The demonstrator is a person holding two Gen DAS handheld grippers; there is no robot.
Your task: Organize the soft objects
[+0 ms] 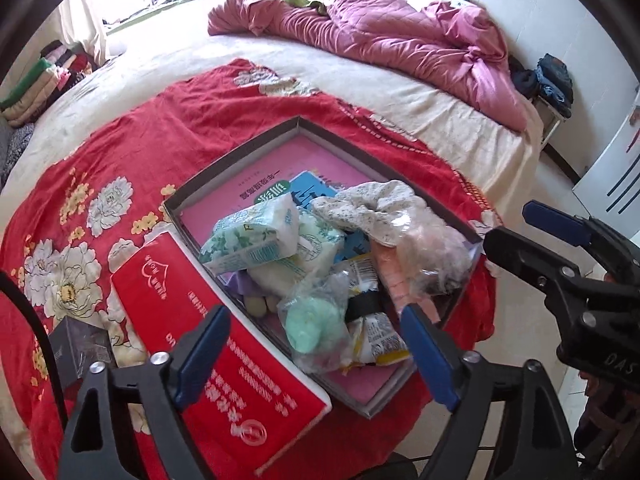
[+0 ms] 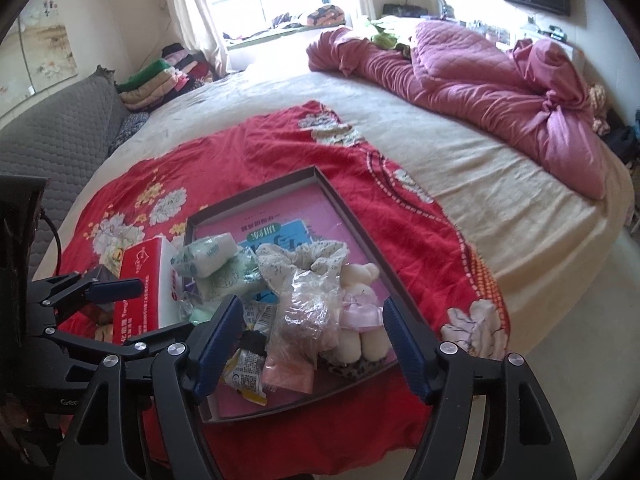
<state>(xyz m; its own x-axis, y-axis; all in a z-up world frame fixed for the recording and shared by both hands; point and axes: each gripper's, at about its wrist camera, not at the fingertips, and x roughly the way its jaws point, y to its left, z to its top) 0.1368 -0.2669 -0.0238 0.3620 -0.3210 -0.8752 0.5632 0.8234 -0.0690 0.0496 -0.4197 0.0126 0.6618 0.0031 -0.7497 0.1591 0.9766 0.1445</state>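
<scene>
A shallow grey tray with a pink liner sits on a red floral cloth on the bed; it also shows in the right wrist view. It holds tissue packs, a floral cloth, a mint item in a clear bag, snack packets and a plush toy under crinkled plastic. My left gripper is open and empty above the tray's near end. My right gripper is open and empty over the plastic bag.
A red tissue box lies left of the tray, with a dark small box beside it. A crumpled pink quilt lies at the far side of the bed. Folded clothes are stacked by the window.
</scene>
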